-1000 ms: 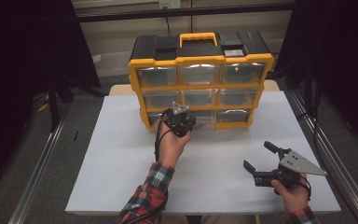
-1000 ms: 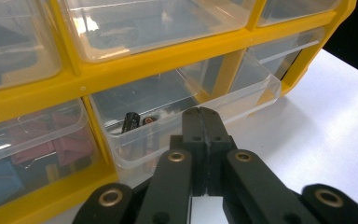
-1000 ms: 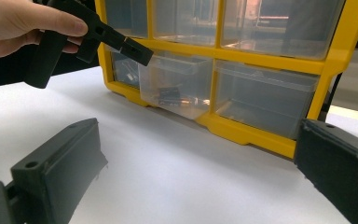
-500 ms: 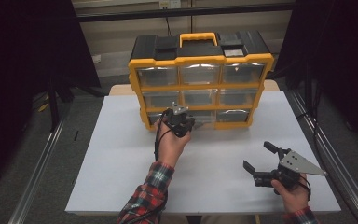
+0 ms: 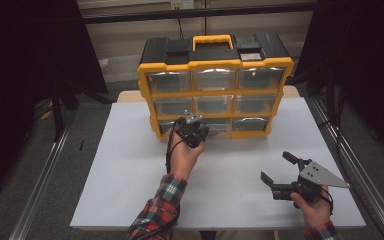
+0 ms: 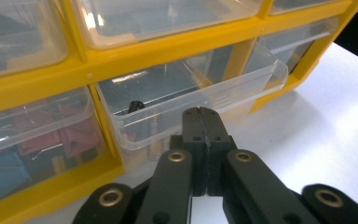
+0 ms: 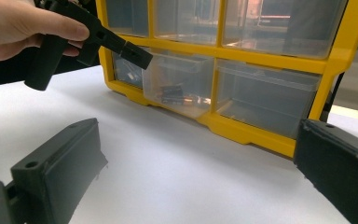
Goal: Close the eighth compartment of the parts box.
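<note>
Nine drawers, two claws

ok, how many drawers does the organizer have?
9, in a three-by-three grid: top row, middle row, bottom row. The bottom middle drawer is pulled partly out; the left gripper partly covers the bottom row.

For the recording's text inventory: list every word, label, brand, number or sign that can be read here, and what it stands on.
None can be read. The yellow organizer, its clear drawers, the white table and both grippers, left and right, carry no legible print. A pale patch on the organizer's black top may be a label, too blurred to tell.
</note>
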